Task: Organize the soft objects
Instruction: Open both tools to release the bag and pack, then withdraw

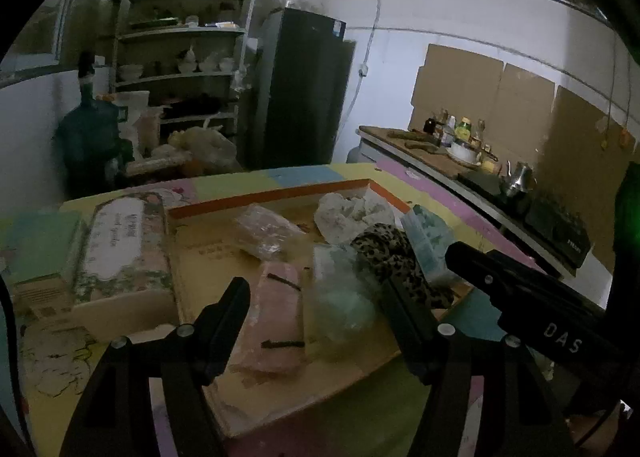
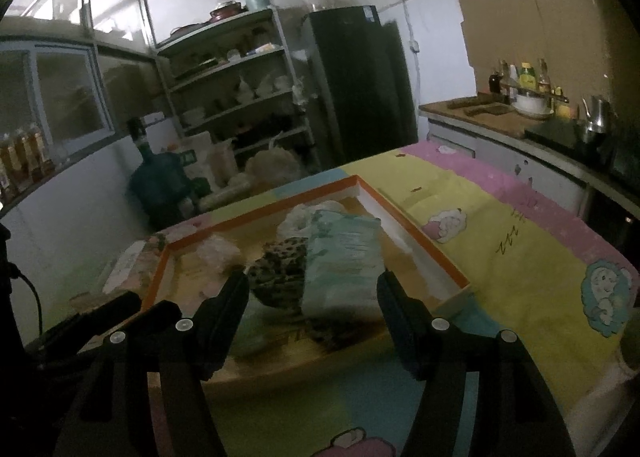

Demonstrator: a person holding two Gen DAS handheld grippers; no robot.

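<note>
Soft packs [image 1: 276, 317] are crowding the tray's [image 2: 416, 233] near edge; you're holding both grippers [image 1: 316, 297] [image 2: 312, 289] agape, empty—snagging the leopard cloth [image 2: 280, 273] risks dragging neighbours out.

Right gripper [image 1: 560, 331] reads "DAS" — other print blurred.

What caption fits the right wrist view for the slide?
Open right claw above an orange-rimmed tray holding a mint pack and leopard-print cloth.

left gripper [image 1: 316, 297]: wide apart, holding nothing | pink pack [image 1: 276, 321]: lies in the orange-edged tray [image 1: 280, 193] | leopard cloth [image 1: 396, 257]: beside it | right gripper [image 1: 520, 285]: near
</note>
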